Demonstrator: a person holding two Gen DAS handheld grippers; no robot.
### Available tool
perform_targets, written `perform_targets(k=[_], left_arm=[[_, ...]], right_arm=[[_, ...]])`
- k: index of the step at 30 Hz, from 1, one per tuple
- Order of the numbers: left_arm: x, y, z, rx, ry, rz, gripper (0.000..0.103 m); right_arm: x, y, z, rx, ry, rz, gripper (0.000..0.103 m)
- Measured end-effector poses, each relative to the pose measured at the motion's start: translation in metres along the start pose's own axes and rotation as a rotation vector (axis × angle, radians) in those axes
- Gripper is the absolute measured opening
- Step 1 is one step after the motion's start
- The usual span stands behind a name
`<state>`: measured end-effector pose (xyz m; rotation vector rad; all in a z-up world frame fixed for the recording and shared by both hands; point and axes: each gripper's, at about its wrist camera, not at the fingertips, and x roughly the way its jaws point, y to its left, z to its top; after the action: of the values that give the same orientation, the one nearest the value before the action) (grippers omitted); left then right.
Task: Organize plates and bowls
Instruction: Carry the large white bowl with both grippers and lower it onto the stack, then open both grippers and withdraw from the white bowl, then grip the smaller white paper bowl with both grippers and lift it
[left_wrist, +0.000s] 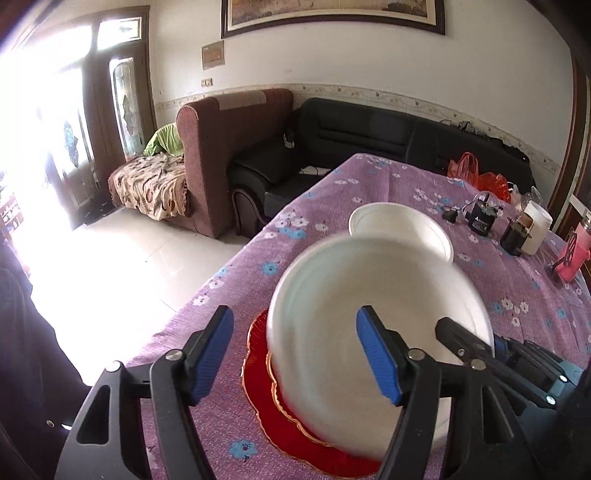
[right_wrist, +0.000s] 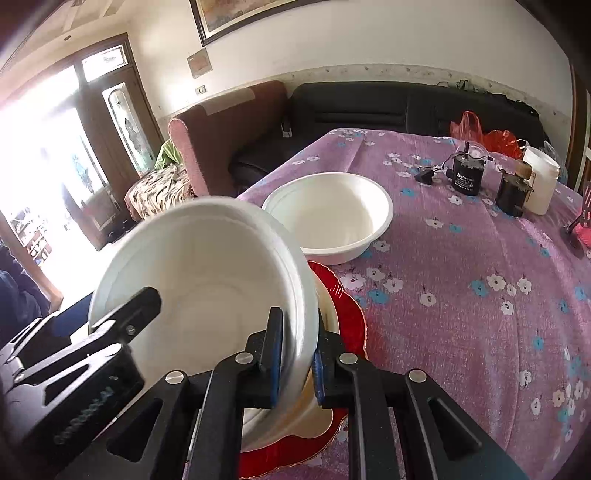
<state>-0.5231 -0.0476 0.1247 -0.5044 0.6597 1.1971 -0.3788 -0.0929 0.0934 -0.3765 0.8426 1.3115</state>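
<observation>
**Tilted bowl pinched by the right gripper, left gripper standing clear**

In the left wrist view, the left gripper (left_wrist: 295, 354) is seen with its jaws apart and nothing pressed between them. The tilted white bowl (left_wrist: 376, 325) is blurred and lies beyond the blue pads, over the red plate (left_wrist: 273, 417) on the purple-clothed counter (left_wrist: 406, 184). A second white bowl (left_wrist: 402, 225) is set upright just behind it. The right gripper is seen at the lower right edge, at the bowl's rim.

In the right wrist view, the right gripper (right_wrist: 295, 354) is seen clamped on the rim of the tilted bowl (right_wrist: 199, 273), one pad inside the wall and one outside. The bowl is tipped toward the left gripper (right_wrist: 144, 306), whose black finger lies within its mouth. Beneath it a pale dish and the red plate (right_wrist: 347, 314) are partly hidden. The second bowl (right_wrist: 328, 214) stands near, on the cloth.

The step in hand is judged to be the lifting of the tilted bowl off the plates. A carry to the second bowl is called for next, with the bowl levelled before it is nested and released.
</observation>
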Motion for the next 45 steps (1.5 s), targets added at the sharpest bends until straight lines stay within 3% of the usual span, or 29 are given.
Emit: perform_targets(k=[3, 7, 10, 12, 15, 19, 26, 32, 39, 43, 45], left_arm=[[-0.009, 0.004, 0.0, -0.004, -0.018, 0.004, 0.072], [-0.02, 0.013, 0.0, -0.027, -0.029, -0.023, 0.073], [-0.033, 0.016, -0.001, -0.034, -0.054, -0.039, 0.074], [-0.041, 0.013, -0.002, -0.028, -0.076, -0.04, 0.078], [-0.048, 0.006, -0.002, -0.015, -0.091, -0.047, 0.08], [-0.055, -0.005, -0.005, 0.001, -0.096, -0.061, 0.08], [-0.062, -0.019, -0.001, 0.034, -0.11, -0.068, 0.08], [-0.062, -0.024, 0.016, 0.072, -0.103, -0.103, 0.081], [-0.013, -0.021, 0.08, 0.038, 0.123, -0.283, 0.084], [0.033, -0.028, 0.112, 0.052, 0.243, -0.317, 0.084], [0.061, -0.033, 0.125, 0.073, 0.282, -0.304, 0.084]], right_arm=[[-0.003, 0.001, 0.0, -0.003, -0.014, 0.013, 0.032], [-0.019, 0.006, 0.002, -0.03, -0.049, -0.013, 0.04], [-0.047, 0.01, 0.004, -0.055, -0.118, -0.103, 0.052], [-0.064, 0.012, 0.004, -0.079, -0.172, -0.206, 0.071], [-0.08, 0.012, 0.006, -0.121, -0.233, -0.352, 0.084], [-0.076, 0.0, 0.009, -0.143, -0.2, -0.483, 0.084], [-0.067, -0.032, 0.01, -0.116, -0.141, -0.563, 0.084], [-0.063, -0.046, 0.011, -0.121, -0.135, -0.574, 0.084], [-0.062, -0.085, 0.042, -0.059, -0.088, -0.522, 0.084], [-0.05, -0.119, 0.067, 0.053, -0.016, -0.368, 0.084], [-0.037, -0.133, 0.077, 0.118, 0.021, -0.239, 0.076]])
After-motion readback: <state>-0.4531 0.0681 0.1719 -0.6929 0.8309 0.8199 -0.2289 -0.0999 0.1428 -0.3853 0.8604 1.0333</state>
